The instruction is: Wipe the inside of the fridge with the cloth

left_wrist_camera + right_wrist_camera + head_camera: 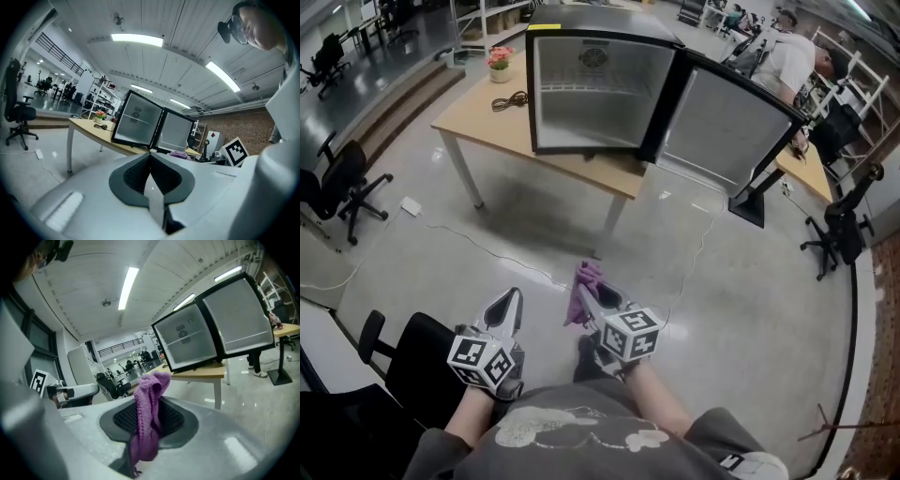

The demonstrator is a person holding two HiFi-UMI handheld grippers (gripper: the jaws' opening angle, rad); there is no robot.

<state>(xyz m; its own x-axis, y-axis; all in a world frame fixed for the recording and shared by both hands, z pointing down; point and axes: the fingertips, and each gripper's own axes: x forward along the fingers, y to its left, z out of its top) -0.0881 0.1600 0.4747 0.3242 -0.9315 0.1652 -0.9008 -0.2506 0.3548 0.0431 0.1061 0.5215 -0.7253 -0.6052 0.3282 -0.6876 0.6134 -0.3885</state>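
Observation:
A small black fridge [600, 89] stands on a wooden table [483, 127], well ahead of me. Its door [727, 127] is swung open to the right, and the white inside with one wire shelf shows. My right gripper [586, 298] is low in front of me, shut on a purple cloth [583, 289] that sticks up past its tips and hangs down. In the right gripper view the cloth [149, 413] drapes between the closed jaws, with the fridge [187, 341] far off. My left gripper [511, 305] is beside it, shut and empty. The left gripper view shows the fridge [138, 122] in the distance.
A flower pot [499, 64] and a coiled black cable [510, 99] lie on the table left of the fridge. Black office chairs [342, 192] stand at left, another chair [412, 361] by my left side. A person [792, 61] stands behind the door. A cable [487, 246] runs across the floor.

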